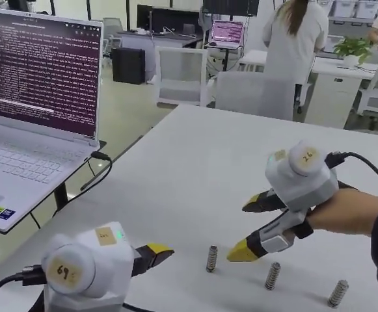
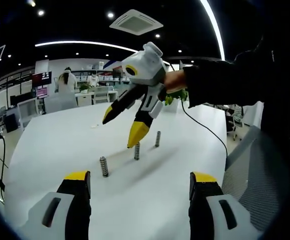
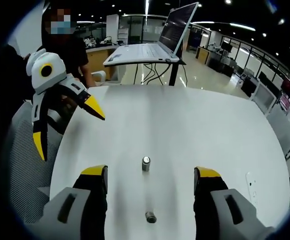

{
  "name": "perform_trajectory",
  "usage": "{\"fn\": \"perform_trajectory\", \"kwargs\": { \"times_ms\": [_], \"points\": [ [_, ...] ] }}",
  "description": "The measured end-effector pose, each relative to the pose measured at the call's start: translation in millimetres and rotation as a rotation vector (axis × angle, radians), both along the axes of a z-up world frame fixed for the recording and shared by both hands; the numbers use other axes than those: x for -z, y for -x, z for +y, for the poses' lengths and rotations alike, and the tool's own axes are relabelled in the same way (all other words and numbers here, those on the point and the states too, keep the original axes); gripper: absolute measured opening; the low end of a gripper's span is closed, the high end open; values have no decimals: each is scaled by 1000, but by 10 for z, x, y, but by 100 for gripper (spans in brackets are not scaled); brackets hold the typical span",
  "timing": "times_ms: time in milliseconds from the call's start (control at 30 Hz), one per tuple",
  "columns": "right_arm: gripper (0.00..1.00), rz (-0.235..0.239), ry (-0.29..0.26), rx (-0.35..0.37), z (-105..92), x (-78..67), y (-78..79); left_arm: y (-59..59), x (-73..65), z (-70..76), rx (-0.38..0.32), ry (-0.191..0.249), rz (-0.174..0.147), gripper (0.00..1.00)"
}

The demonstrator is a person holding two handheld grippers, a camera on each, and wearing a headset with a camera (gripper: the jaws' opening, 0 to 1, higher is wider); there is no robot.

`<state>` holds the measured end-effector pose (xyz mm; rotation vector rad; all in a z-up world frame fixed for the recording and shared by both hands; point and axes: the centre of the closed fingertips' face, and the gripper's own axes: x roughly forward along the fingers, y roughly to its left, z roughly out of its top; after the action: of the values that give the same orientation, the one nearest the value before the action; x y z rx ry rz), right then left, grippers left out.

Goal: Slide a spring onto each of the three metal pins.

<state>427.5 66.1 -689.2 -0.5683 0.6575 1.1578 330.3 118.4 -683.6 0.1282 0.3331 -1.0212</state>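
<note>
Right gripper (image 3: 150, 172): jaws wide apart, nothing between them. In the head view it sits at the right of frame, held in a hand (image 1: 348, 211), with its yellow tips angled down and to the left. The lower tip hangs above the table (image 1: 195, 162), between the first spring (image 1: 211, 258) and the middle spring (image 1: 272, 275). In the left gripper view that tip lines up just above the middle spring; can't tell if they touch. A cable (image 1: 371, 170) runs off the body to the right edge.

Left gripper (image 2: 140, 176): jaws also wide apart, gripping nothing. In the head view it's at the bottom left, body marked 69. One yellow tip points right toward the first spring and is apart from it.

Three springs stand upright on the white table in a row along the lower right of the head view; the last spring (image 1: 337, 293) is nearest the bottom right corner. In the left gripper view the row is mid-frame, above the gap between that gripper's jaws. In the right gripper view two of the springs sit lower centre, seen from above, in line with the gap between the jaws.

An open laptop (image 1: 32, 97) is at the upper left of the head view.
</note>
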Motion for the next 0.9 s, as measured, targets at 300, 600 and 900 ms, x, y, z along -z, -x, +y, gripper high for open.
{"fn": "perform_trajectory", "kwargs": {
  "times_ms": [300,600,900],
  "points": [
    [71,-29,-67,76,-199,-94,51,9,-28,-29,3,-3,-5,78],
    [73,-61,-129,160,-435,-167,141,0,-54,-42,10,-5,-9,78],
    [73,-91,-185,239,-676,-263,245,-9,-80,-68,14,-6,-15,78]
  ]
}}
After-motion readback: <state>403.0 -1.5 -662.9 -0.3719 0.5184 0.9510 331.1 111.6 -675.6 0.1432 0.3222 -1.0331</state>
